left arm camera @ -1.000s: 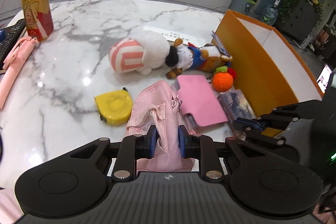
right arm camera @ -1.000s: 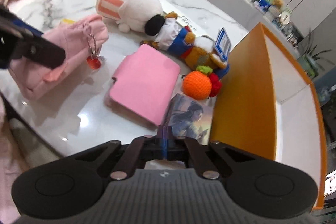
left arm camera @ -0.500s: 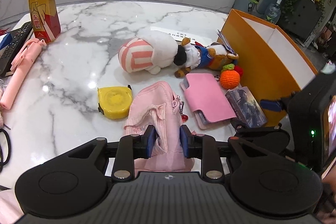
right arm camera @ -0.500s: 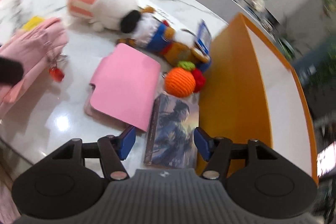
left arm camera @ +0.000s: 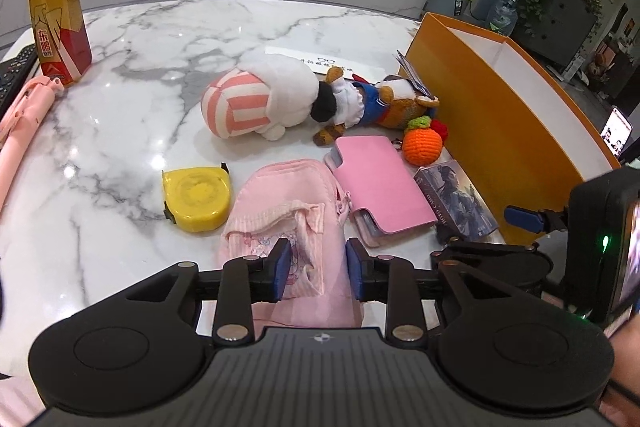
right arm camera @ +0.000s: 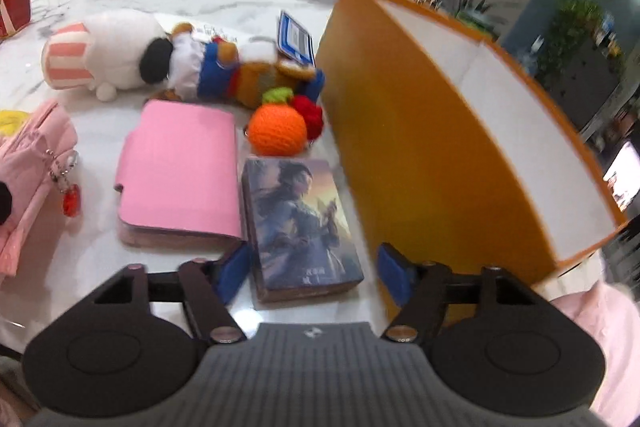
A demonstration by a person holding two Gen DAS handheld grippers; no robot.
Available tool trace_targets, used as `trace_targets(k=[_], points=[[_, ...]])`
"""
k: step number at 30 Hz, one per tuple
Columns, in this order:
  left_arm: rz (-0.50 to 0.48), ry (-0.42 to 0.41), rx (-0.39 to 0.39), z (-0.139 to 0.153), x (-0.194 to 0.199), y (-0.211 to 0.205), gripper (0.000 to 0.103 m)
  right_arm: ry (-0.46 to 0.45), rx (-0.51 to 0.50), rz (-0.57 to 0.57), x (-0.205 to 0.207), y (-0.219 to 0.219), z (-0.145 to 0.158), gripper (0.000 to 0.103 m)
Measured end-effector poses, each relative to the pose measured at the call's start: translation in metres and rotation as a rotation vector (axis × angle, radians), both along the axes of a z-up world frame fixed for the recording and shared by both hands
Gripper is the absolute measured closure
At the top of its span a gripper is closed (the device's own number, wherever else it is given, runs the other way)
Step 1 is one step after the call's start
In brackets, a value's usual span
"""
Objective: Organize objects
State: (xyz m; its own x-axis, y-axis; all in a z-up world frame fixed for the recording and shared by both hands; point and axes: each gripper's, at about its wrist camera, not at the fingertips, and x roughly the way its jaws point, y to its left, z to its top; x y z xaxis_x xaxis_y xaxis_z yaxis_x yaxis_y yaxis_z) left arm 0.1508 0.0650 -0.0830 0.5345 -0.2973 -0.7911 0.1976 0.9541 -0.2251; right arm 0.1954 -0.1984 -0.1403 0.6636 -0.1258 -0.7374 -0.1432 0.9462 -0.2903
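Both grippers tilt downward over the white marble table (left arm camera: 132, 39). The left gripper (left arm camera: 314, 269) has its fingers slowly parting, straddling the pink fabric pouch (left arm camera: 288, 211) at the near edge, its pads just off the cloth. The right gripper (right arm camera: 312, 269) is spreading wide around the illustrated card box (right arm camera: 300, 223), not touching it, between the pink wallet case (right arm camera: 180, 167) and the orange open box (right arm camera: 420, 147). An office counter stands behind.
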Motion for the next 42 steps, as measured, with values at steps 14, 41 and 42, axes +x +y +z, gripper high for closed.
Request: trace_targets(k=[14, 41, 42], points=[[-0.025, -0.009, 0.016, 0.002, 0.009, -0.024, 0.054, 0.125, 0.185, 0.015, 0.008, -0.014, 0.003, 0.043], [-0.127, 0.229, 0.029, -0.042, 0.116, -0.061, 0.027, 0.25, 0.235, 0.146, 0.044, -0.011, 0.003, 0.043], [-0.12, 0.23, 0.029, -0.042, 0.116, -0.061, 0.03, 0.25, 0.237, 0.145, 0.044, -0.012, 0.004, 0.043]])
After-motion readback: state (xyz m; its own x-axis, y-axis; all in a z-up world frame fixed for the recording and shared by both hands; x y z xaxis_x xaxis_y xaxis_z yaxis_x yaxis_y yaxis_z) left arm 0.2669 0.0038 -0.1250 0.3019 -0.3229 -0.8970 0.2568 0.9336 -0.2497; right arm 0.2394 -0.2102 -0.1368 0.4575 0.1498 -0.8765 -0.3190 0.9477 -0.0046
